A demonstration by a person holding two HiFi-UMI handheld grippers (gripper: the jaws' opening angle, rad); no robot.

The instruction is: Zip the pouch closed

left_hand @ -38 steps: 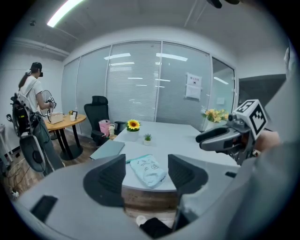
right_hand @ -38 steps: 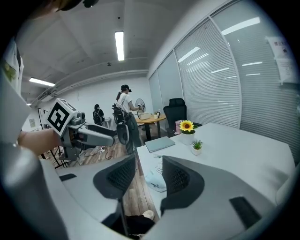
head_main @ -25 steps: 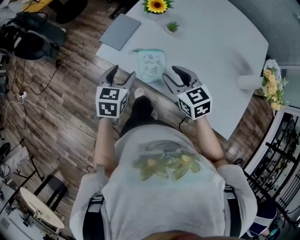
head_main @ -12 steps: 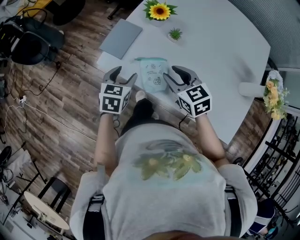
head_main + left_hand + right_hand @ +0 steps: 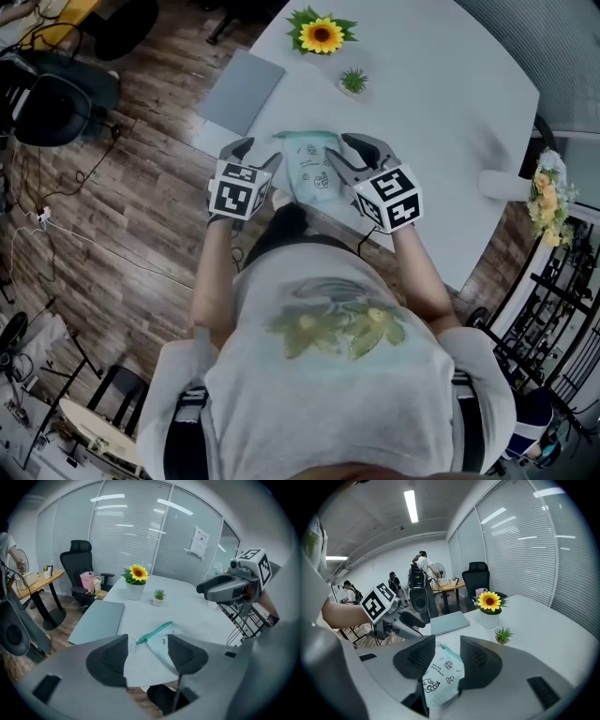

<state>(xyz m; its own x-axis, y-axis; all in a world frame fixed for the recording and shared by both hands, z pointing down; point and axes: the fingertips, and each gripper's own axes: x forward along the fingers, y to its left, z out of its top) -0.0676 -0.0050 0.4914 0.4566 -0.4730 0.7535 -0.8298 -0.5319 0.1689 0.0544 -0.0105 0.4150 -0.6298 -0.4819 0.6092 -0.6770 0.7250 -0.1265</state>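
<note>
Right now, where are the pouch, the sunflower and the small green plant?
pouch [image 5: 312, 173]: head view, on its printed front.
sunflower [image 5: 322, 36]: head view, on the flower's centre.
small green plant [image 5: 353, 82]: head view, on its leaves.

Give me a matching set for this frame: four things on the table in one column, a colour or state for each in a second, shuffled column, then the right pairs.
Things:
1. pouch
2. laptop
3. sunflower
4. small plant

Colour or state:
A. yellow bloom
B. pale mint with a teal top edge
C. green, spiky leaves
D. grey, lid shut, lying flat

Pairs: 1-B; 2-D; 3-A; 4-C.
</note>
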